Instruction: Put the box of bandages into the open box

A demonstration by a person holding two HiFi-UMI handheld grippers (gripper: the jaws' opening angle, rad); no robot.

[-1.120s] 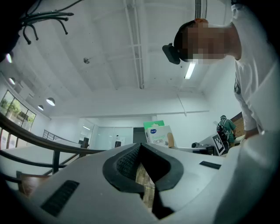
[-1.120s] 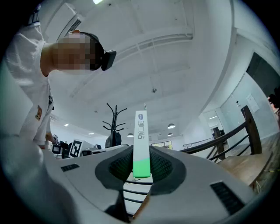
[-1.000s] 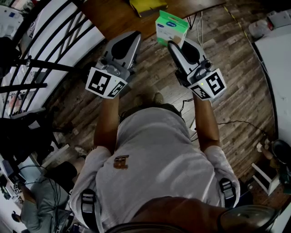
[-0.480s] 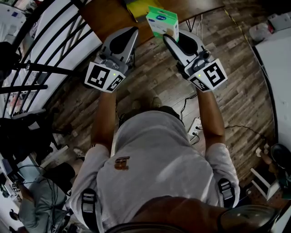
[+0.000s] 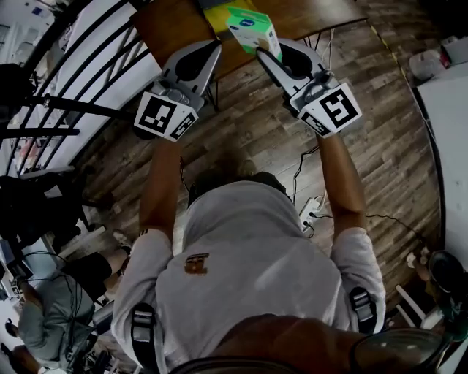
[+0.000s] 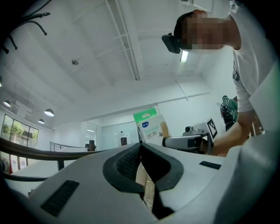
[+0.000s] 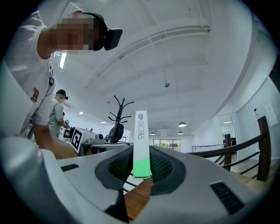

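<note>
— Moved forward since a second ago, with the box of bandages (image 5: 251,28) now over the near edge of the wooden tabletop (image 5: 175,29), right by a yellow thing (image 5: 219,11).
— Held how?
— Pinched by one end in the right gripper (image 5: 263,52), standing up thin between the pads. Nothing in the left gripper (image 5: 210,50), squeezed tight together just beside.
— Any open box to see?
— Maybe that yellow thing. Hard to tell from up here.
— So what could go wrong?
— Could tip or slip out, with only a small bit pinched and most of it sticking out. Could bump the left gripper too, being so close. Could also get dropped in the wrong spot, without a clear look at the open box first.
— Best to go slow, then.
</note>
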